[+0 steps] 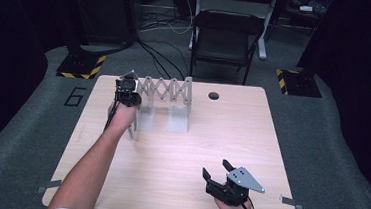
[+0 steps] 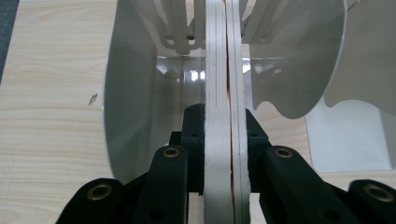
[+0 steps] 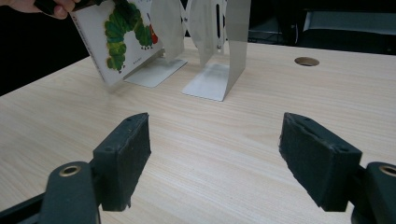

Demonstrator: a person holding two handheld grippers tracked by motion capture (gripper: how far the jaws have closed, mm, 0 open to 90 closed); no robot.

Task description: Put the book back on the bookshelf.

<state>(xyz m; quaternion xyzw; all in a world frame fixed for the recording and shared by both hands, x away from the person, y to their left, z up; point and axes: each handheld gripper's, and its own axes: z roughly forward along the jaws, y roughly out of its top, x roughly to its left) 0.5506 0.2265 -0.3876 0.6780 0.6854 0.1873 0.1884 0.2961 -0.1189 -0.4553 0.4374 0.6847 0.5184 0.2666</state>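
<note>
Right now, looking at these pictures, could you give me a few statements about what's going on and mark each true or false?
1. The left tool is clamped on a thin book. True.
2. The right tool grips the metal rack. False: it is open, holding nothing, near the table's front edge.
3. The book's cover shows a green caterpillar. True.
4. The book lies flat on the table. False: it is held tilted by the rack's left end.
5. The chair stands beyond the table. True.
</note>
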